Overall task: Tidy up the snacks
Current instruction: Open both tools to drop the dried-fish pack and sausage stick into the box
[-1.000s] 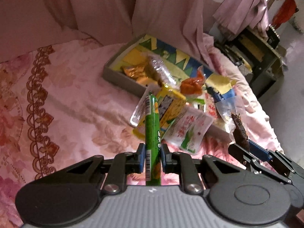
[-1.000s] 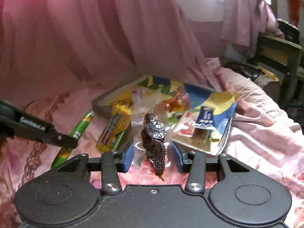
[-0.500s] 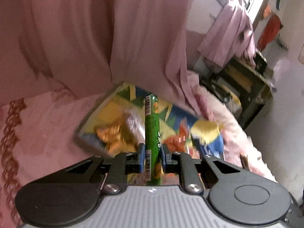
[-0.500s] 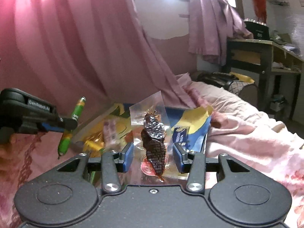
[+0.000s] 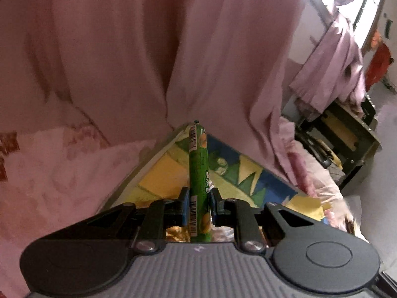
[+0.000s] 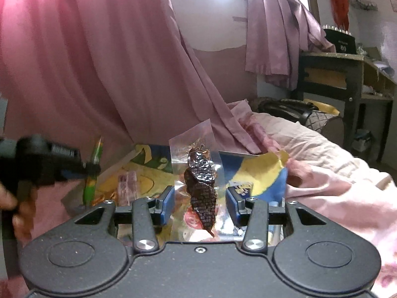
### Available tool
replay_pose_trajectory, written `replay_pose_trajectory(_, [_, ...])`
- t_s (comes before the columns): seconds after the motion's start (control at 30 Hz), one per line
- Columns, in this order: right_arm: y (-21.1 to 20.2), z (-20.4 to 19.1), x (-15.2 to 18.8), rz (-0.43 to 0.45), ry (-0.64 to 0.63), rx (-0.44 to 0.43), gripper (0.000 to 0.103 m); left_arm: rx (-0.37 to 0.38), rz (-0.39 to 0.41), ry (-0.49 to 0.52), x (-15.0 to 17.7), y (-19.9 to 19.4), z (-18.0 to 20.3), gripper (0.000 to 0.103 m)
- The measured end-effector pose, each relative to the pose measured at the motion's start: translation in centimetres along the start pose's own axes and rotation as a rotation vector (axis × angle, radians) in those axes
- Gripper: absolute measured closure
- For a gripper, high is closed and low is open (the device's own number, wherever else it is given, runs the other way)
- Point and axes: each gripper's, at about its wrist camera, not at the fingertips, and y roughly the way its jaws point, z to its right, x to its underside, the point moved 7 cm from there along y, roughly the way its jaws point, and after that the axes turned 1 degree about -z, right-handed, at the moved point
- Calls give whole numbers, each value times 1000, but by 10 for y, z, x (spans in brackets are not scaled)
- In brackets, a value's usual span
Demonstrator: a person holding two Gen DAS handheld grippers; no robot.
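Observation:
My left gripper is shut on a green snack stick that points forward over the near corner of a shallow box with a yellow, blue and green lining. In the right wrist view my right gripper is shut on a clear packet holding a dark brown piece of dried meat. The left gripper shows there at the left, with the green stick hanging over the box. Inside lie a pink packet and golden wrappers.
A pink curtain hangs right behind the box. The pink floral bedspread spreads to the left. A blue and yellow bag lies at the box's right end. A dark desk stands far right. A hand holds the left gripper.
Both grippers have moved forward to the box with their snacks still held. The loose pile of packets has dropped out of the left wrist view, and the curtain is much nearer.

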Motion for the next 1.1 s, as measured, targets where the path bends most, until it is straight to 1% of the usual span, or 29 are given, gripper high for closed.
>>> replay_pose_trajectory(0.23, [42, -2, 5, -44, 36, 15, 57, 3, -47, -36, 11, 17, -11, 84])
replay_pose_trajectory(0.37, [54, -3, 15, -79, 39, 21, 57, -3, -65, -24, 16, 21, -9, 84])
replay_pose_trajectory(0.57, [60, -4, 21, -100, 35, 22, 56, -13, -86, 12, 23, 24, -4, 84])
replay_pose_trajectory(0.83, [63, -5, 24, -111, 38, 25, 54, -35, -79, 51, 26, 23, 3, 84])
replay_pose_trajectory(0.97, [63, -5, 25, -116, 39, 25, 53, -45, -100, 56, 28, 26, 3, 82])
replay_pose_trajectory(1.07, [63, -4, 24, -117, 46, 28, 52, -49, -95, 70, 29, 24, 6, 82])
replay_pose_trajectory(1.1, [63, -3, 23, -118, 50, 28, 51, -50, -94, 77, 29, 23, 7, 80])
